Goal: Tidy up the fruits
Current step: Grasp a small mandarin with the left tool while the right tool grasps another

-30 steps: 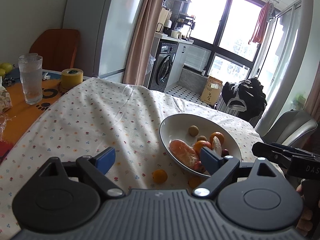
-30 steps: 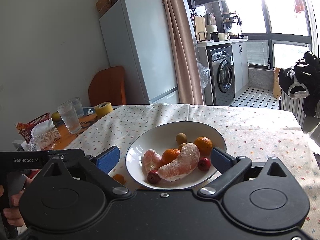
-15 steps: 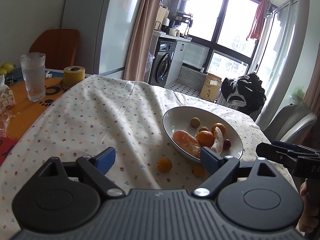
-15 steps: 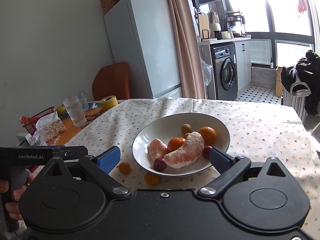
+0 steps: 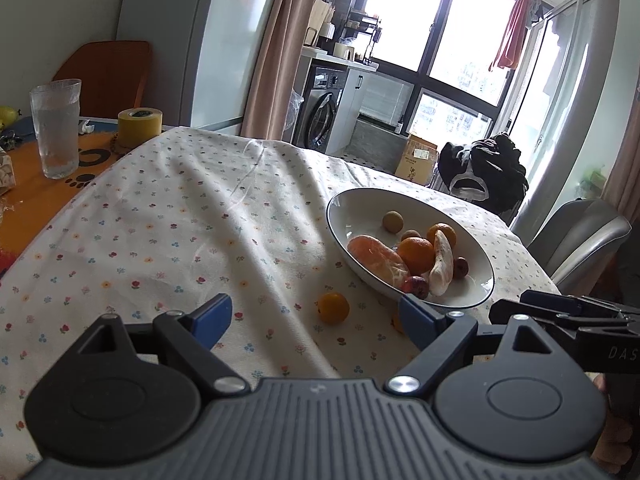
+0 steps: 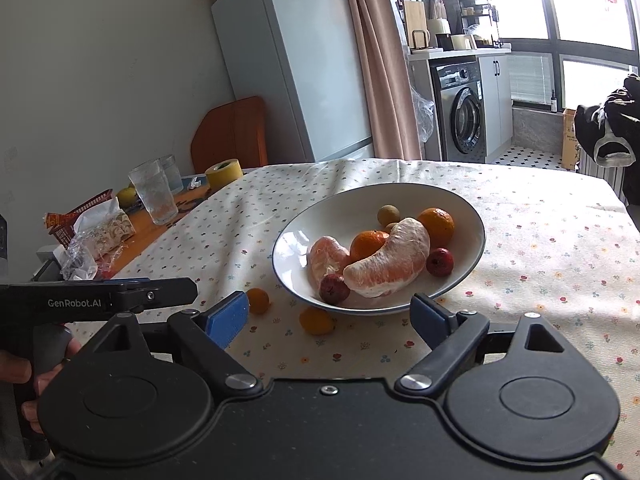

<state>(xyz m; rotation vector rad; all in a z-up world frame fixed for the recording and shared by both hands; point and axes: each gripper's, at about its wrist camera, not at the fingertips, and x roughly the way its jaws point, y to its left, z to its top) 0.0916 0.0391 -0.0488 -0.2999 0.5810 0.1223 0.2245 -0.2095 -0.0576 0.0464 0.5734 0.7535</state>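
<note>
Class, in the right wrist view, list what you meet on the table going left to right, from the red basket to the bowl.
Red basket → glass → tape roll → small orange fruit → bowl.

Backlit on my feeds, sharp, bent at the edges.
Window glare blows out upper right; tablecloth sun-striped.

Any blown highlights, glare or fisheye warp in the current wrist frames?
Left wrist: windows blown out, fridge edges bowed by the fisheye, tablecloth streaked with shadow. Right wrist: windows overexposed, glare spot inside the bowl, sun patch on the cloth's right side; fruit sharp in both.
</note>
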